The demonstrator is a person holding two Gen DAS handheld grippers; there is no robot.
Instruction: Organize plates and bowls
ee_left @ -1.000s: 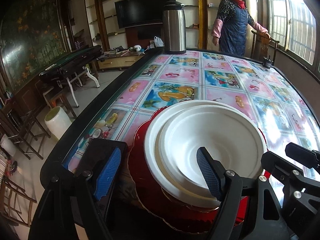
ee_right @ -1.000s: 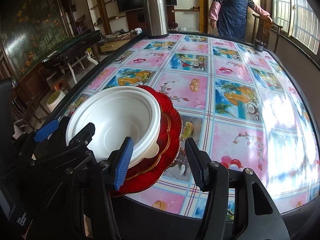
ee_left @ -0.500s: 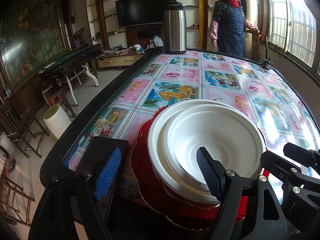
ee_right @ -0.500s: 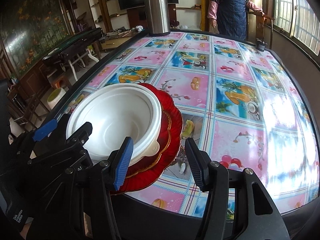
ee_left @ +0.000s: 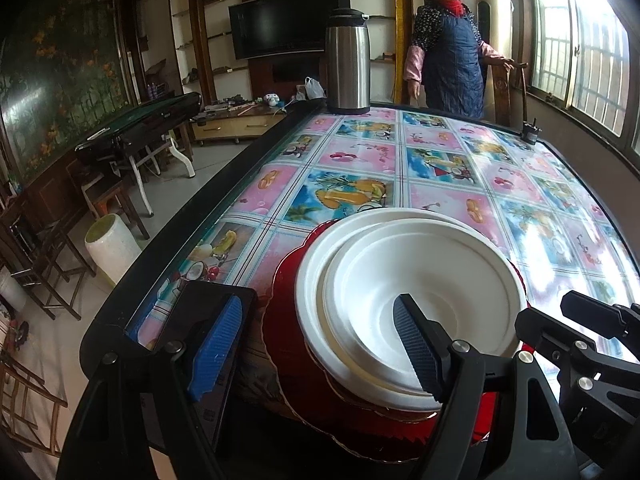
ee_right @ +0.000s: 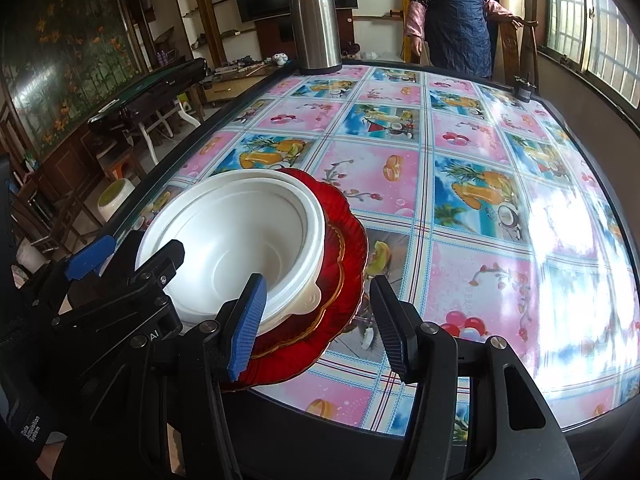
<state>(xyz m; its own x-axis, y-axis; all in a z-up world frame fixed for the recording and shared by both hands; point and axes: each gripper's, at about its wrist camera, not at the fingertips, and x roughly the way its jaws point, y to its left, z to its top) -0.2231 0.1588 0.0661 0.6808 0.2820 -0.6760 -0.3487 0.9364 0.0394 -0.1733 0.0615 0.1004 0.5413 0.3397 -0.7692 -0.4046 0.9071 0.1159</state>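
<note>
- Occupying the lower centre of the left wrist view, a stack of dishes sits near the table's (ee_left: pixel 256 152) close edge: 2 white bowls (ee_left: pixel 416 292) nested one in the other, on top of red plates (ee_left: pixel 288 344) with scalloped, gold-trimmed rims.
- In the right wrist view the same stack appears at centre left; the white bowls (ee_right: pixel 240 240) cover most of the red plates (ee_right: pixel 344 272), whose rim overhangs the dark table (ee_right: pixel 520 432) edge toward the bottom of the frame.
- The left gripper (ee_left: pixel 316 340) is spread wide. Its blue pad sits at lower left, outside the stack over the table edge; its dark pad appears in front of the inner bowl's interior. Contact with the bowl rim cannot be told; nothing is pinched.
- The right gripper (ee_right: pixel 316 328) is parted. Its blue pad overlaps the near rim of the bowls at lower centre; its dark pad stands to the right, over the tablecloth. The red plates' rim shows in the gap between the pads, with no pad pressing on it.
- A steel thermos (ee_left: pixel 347 60) stands upright at the table's far edge, upper centre of the frame.
- A person (ee_left: pixel 452 52) in a blue apron stands beyond the table at upper right, 1 hand on a wooden chair (ee_left: pixel 506 88).
</note>
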